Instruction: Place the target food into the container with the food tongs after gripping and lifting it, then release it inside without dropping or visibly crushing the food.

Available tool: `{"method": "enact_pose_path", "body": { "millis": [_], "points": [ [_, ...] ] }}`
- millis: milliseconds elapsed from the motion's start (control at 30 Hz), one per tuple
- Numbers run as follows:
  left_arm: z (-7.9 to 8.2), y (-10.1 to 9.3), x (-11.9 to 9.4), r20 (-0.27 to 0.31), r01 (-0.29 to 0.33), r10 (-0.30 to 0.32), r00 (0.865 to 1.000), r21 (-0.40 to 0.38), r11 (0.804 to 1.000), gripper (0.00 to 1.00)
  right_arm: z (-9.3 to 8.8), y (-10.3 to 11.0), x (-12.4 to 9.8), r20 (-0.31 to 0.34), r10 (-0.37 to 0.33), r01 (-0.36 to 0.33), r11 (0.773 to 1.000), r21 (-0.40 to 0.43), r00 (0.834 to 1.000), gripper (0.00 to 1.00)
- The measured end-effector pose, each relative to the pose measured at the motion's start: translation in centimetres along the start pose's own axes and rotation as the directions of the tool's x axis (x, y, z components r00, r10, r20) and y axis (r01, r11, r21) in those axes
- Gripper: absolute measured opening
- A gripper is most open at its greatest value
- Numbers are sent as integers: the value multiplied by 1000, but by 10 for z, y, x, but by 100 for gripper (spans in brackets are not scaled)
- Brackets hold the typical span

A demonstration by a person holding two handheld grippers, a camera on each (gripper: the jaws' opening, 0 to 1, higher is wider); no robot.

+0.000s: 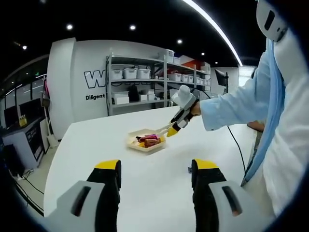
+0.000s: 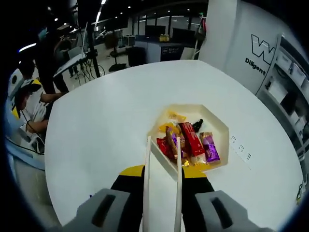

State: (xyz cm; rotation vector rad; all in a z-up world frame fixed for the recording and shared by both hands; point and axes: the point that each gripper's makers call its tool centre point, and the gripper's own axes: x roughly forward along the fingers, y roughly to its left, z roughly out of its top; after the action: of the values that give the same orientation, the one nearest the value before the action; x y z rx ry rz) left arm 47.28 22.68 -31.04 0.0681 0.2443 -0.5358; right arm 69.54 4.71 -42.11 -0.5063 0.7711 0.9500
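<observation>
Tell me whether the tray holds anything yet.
Not empty. The pale octagonal tray holds several wrapped snacks, including a red packet and a purple packet; the white tongs reach over its near edge.

On the table (image 2: pixel 96 121) sits the tray (image 2: pixel 219 128), holding several wrapped snacks (image 2: pixel 192 137) side by side. In the right gripper view the tongs (image 2: pixel 163 179) reach forward from the right gripper (image 2: pixel 163 193), tips over the tray's near edge. A small slip (image 2: pixel 240 147) lies just right of the tray. In the left gripper view, shelving (image 1: pixel 145 82) stands behind the table, beyond the tray (image 1: pixel 145 143)
</observation>
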Motion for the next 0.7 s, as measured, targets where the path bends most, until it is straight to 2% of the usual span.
{"method": "enact_pose_path", "body": {
  "millis": [300,500,700],
  "points": [
    [-1,-1,-1,1,6,-6,1000,6,1000,57,-31,55,-12,-4,63,-63,997,33,998,21],
    [-3,-2,-3,-7,10,-10,1000,5,1000,57,-51,73,-14,-18,86,-85,994,62,996,21],
    [-4,-5,-4,-6,14,-14,1000,2,1000,57,-66,99,-19,-16,127,-125,987,103,992,21]
  ]
}}
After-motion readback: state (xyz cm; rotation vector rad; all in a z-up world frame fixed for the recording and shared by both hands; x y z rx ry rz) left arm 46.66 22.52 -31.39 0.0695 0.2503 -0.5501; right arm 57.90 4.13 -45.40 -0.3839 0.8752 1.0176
